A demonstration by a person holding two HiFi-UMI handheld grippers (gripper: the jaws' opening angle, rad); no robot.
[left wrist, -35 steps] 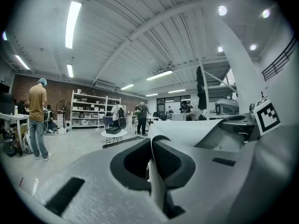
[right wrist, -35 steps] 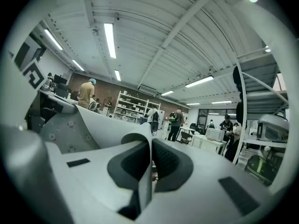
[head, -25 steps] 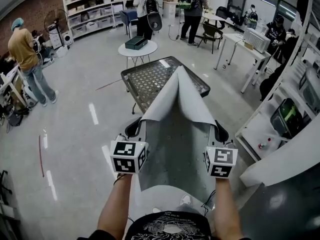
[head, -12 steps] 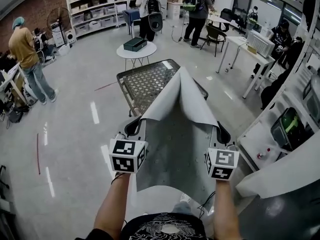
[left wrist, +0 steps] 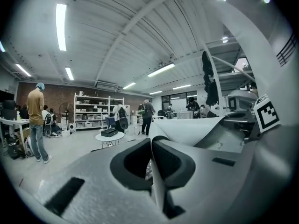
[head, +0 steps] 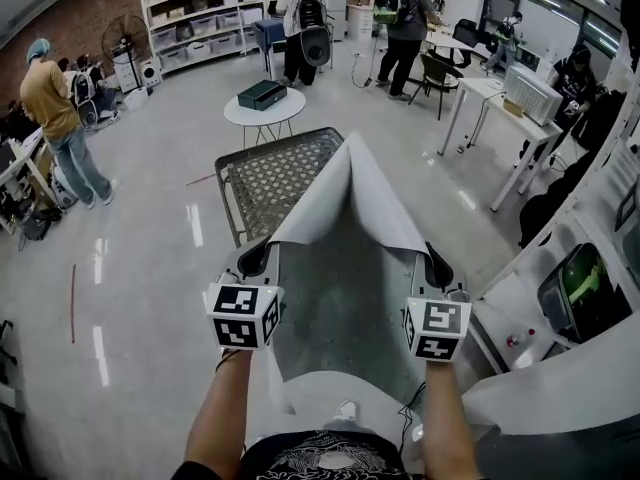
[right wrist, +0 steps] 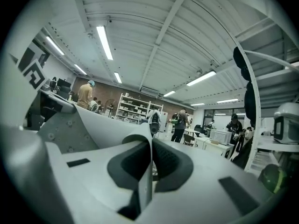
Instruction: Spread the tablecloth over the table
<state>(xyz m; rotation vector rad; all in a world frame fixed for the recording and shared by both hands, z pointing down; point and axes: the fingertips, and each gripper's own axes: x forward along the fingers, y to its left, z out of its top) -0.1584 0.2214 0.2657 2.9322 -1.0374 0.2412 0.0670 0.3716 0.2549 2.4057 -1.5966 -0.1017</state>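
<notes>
**Near field.** The near edge of the grey tablecloth (head: 350,278) is held at two points. It is clamped by the left gripper (left wrist: 150,144), whose jaws are closed flat on the fabric, and by the right gripper (right wrist: 151,146), whose jaws are likewise pinched on the fabric. The two grippers are held level and well apart. A slack flap of cloth is left hanging below them, between the person's forearms.

**Middle field.** From the held edge the cloth is carried forward as a raised fold. It narrows to a peak over the right part of the mesh-topped table (head: 262,180). The table's left half, its left rim and its near-left corner are left uncovered. Whether the peak rests on the mesh cannot be told. Open grey floor (head: 140,258) is seen to the left of the table. On the right, the passage is narrowed by a white bench (head: 520,333) close beside the right gripper.

**Far field.** A round white table (head: 262,111) bearing a dark box (head: 260,94) is set just behind the mesh table. Behind it, standing people and shelving (head: 200,23) are seen, with white desks (head: 500,93) at far right.
</notes>
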